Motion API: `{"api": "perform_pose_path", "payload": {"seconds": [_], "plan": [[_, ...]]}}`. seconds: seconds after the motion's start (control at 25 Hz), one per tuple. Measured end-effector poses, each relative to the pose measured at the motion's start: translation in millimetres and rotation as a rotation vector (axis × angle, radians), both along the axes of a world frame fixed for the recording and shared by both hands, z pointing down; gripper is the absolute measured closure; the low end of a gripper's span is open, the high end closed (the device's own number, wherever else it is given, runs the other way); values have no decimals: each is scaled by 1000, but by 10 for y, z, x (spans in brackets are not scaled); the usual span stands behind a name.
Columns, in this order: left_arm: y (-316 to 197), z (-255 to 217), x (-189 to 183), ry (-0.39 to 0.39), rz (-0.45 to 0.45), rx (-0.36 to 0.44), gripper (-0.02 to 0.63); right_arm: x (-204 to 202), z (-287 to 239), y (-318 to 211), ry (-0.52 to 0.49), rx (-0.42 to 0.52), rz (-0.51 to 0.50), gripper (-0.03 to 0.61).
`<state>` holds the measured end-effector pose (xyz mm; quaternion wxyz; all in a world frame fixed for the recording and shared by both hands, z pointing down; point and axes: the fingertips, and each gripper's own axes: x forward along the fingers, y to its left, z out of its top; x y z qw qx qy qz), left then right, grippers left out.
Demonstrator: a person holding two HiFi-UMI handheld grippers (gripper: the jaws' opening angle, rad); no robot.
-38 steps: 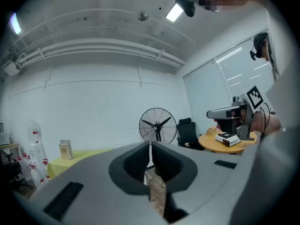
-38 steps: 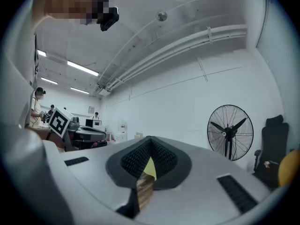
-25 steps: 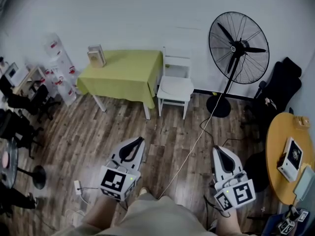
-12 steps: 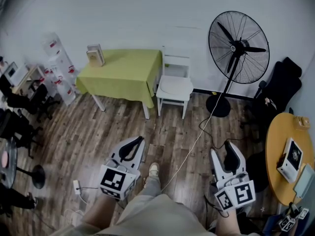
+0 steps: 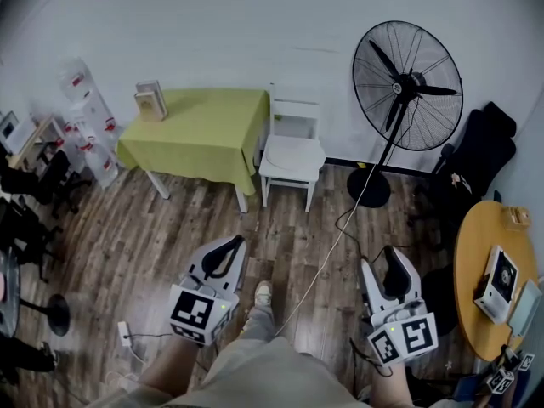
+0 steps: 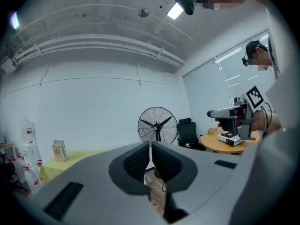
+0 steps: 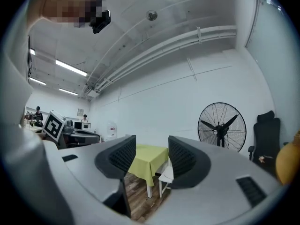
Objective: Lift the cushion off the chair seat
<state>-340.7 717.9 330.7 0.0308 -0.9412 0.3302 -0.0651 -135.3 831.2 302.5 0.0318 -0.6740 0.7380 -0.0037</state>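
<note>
A white wooden chair (image 5: pixel 289 113) stands against the far wall, right of the green table, with a pale cushion (image 5: pixel 292 152) lying on its seat. Both grippers are held low in front of me, well short of the chair. My left gripper (image 5: pixel 232 243) is shut with nothing in it; in the left gripper view (image 6: pixel 150 145) its pads almost meet. My right gripper (image 5: pixel 393 253) has its jaws opening, with nothing between them. In the right gripper view (image 7: pixel 152 150) the chair (image 7: pixel 167 173) shows far off between the jaws.
A table with a green cloth (image 5: pixel 194 127) stands left of the chair, and a tall pedestal fan (image 5: pixel 406 83) to its right. The fan's cable (image 5: pixel 327 257) runs across the wood floor. A black office chair (image 5: pixel 480 155) and a round wooden table (image 5: pixel 473 283) are at the right.
The right gripper's jaws have gone from shut to apart. Both grippers and my view have advanced toward the chair, and a foot has stepped forward between them.
</note>
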Motion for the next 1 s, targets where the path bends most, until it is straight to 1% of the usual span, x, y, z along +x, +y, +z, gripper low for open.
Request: {"api": "perform_pose_path", "payload": {"seconds": [0.12, 0.2, 0.36, 0.6, 0.92, 1.0], "plan": [[-256, 11, 165, -11, 12, -15, 581, 134, 1, -248, -11, -6, 1, 364], [-446, -6, 250, -15, 25, -6, 581, 186, 11, -444, -10, -19, 5, 364], [-703, 20, 204, -5, 40, -5, 581, 152, 28, -640, -30, -26, 13, 364], [-1329, 18, 276, -9, 67, -17, 581, 249, 47, -1218, -39, -59, 49, 364], [-2434, 37, 349, -10, 96, -36, 581, 234, 64, -2366, -36, -93, 54, 360], [-2740, 22, 424, -7, 99, -37, 581, 293, 56, -2697, -37, -99, 50, 360]]}}
